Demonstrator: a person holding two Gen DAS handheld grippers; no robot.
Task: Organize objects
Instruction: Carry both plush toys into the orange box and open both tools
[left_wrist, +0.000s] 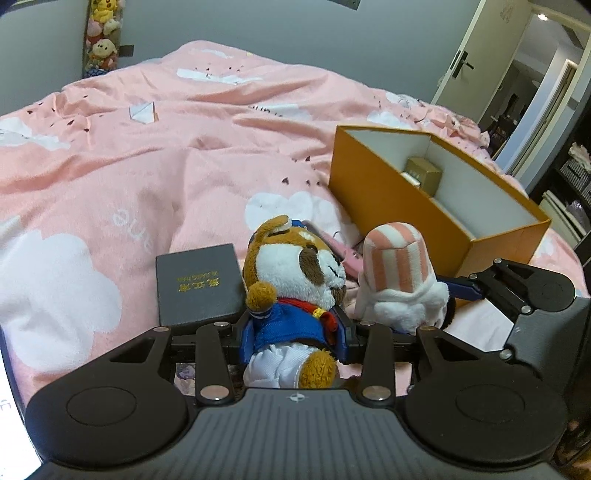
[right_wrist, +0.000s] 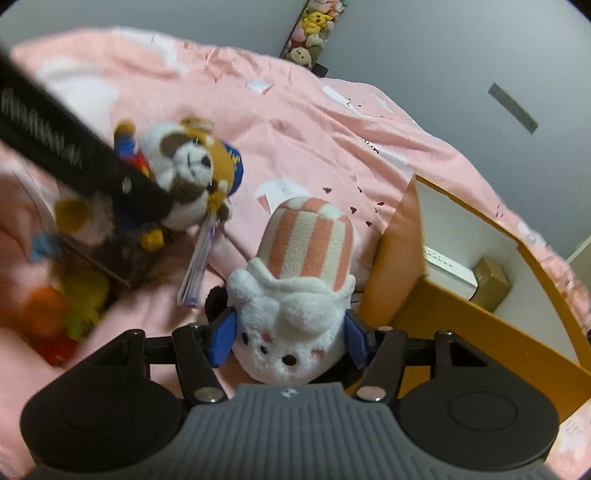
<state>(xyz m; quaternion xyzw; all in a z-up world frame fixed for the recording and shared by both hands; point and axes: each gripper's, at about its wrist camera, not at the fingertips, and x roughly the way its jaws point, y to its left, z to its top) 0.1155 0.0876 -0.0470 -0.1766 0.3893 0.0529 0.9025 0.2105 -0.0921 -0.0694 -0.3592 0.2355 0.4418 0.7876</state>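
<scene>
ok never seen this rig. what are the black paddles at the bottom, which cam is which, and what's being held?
No robot arm: a person holds a two-finger gripper in each hand, with a fisheye camera on each looking along the fingers. The black paddles are the gripper's own linkage.

Left wrist view: the left gripper clamps a brown and white plush dog.

Right wrist view: the right gripper has a white plush with a pink striped hat between its blue pads.

All on a pink bedspread, with an open orange box and a dark gift box.

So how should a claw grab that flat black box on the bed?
Take the black box by its two long side edges, coming straight down from above. It lies flat on the pink blanket, so only the thin edges give grip, and the brown plush dog crowds its right side.
</scene>
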